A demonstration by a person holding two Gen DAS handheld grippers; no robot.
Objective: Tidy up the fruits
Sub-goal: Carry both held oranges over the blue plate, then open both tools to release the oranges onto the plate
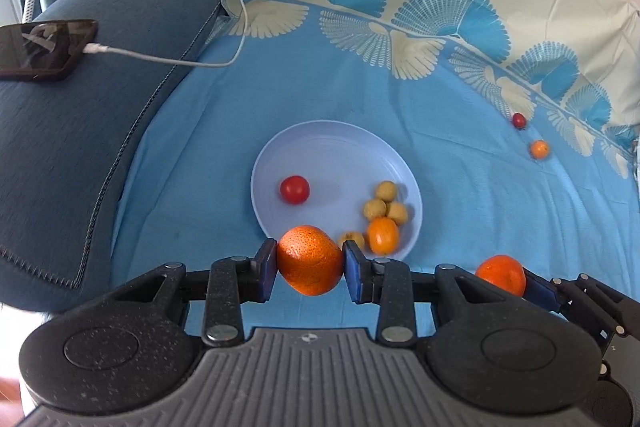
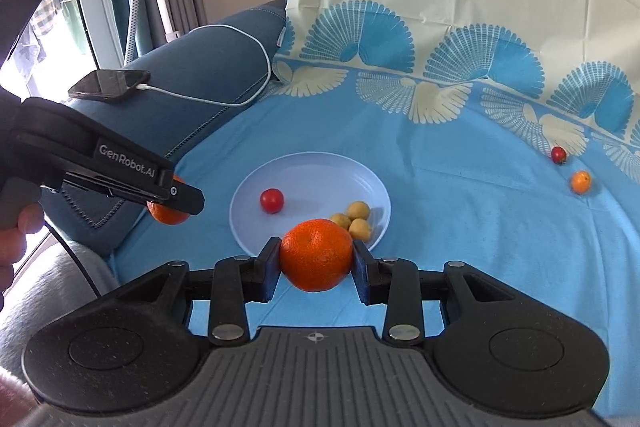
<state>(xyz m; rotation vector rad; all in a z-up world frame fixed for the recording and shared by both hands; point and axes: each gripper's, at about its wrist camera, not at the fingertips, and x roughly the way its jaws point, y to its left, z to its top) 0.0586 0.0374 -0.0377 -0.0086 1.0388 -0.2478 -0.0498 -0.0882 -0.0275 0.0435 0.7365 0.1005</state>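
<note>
My left gripper is shut on an orange mandarin, held just short of the near rim of a pale blue plate. My right gripper is shut on a second mandarin, also near the plate. The plate holds a red tomato, several small yellow fruits and a small orange kumquat. In the right wrist view the left gripper shows at the left with its mandarin. In the left wrist view the right gripper's mandarin shows at the lower right.
A small red fruit and a small orange fruit lie on the blue cloth at the far right. A phone with a white cable lies on the dark blue sofa arm at the left.
</note>
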